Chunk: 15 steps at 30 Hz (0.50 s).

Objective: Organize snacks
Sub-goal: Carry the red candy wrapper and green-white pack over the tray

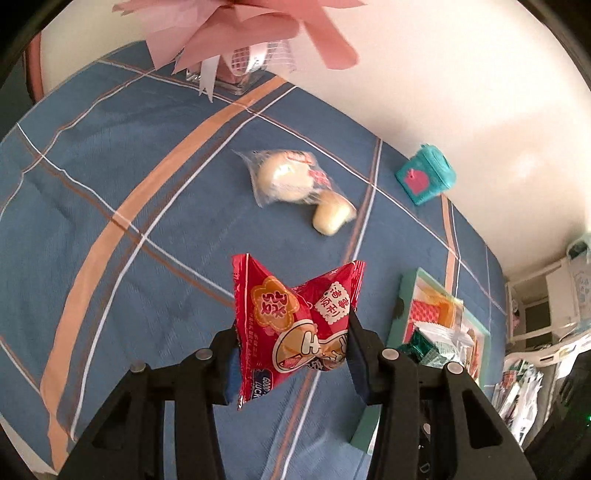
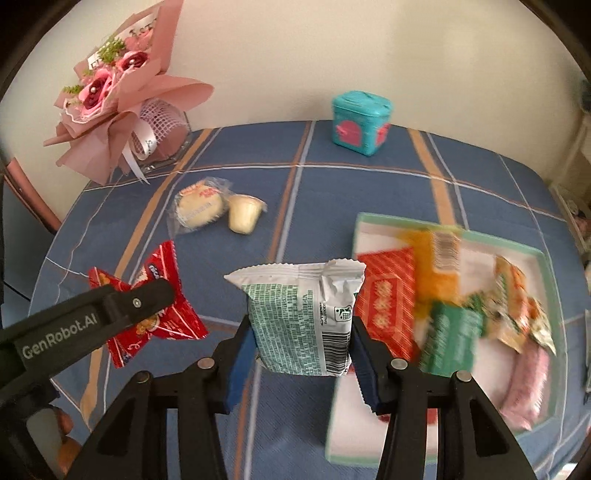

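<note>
While both grippers carry loads, the right gripper [image 2: 301, 349] pinches a white-and-green foil packet [image 2: 301, 317] beside the teal-rimmed tray [image 2: 541, 254]; left gripper [image 1: 293, 354] clamps a crinkly red wrapper [image 1: 295, 317]. Slick foil might slip, missing the crowded tray.

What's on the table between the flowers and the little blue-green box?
Nothing. In the right wrist view, only bare blue plaid tablecloth lies between the pink bouquet and the teal box.

Soft, even indoor light, fisheye bending and dark corners at edges, motion blur over the tray [image 2: 373, 221] at right, bouquet [image 1: 236, 33] smeared.
</note>
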Available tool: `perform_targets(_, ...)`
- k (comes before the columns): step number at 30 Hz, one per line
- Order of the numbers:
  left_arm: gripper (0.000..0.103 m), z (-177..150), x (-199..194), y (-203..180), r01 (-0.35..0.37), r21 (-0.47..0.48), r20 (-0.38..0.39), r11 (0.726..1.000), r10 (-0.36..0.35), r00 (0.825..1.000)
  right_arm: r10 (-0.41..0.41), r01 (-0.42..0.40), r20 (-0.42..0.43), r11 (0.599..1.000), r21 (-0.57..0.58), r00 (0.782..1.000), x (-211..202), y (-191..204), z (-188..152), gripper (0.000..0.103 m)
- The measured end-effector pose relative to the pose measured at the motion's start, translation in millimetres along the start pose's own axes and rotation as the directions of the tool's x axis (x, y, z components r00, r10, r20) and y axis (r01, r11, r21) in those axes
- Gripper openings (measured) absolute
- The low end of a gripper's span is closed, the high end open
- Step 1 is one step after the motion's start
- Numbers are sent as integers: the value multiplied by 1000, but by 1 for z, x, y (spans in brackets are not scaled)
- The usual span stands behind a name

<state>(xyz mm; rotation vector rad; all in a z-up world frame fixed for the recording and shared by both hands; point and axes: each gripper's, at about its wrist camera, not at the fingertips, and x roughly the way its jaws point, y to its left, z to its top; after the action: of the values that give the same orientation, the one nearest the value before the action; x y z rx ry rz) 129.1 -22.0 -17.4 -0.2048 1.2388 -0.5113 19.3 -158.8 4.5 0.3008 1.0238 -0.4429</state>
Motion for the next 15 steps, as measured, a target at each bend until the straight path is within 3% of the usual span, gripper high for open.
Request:
perform_targets(7,48,-24,-12,-26,-19,65,32,998,17,999,-7,7,-8,999,43,1000,-22,-29,-22,52)
perform_targets(15,48,-45,-9,-49,-11,117,4,993,10,1000,-2,5,-42,995,95,999,-33,-57,-44,52)
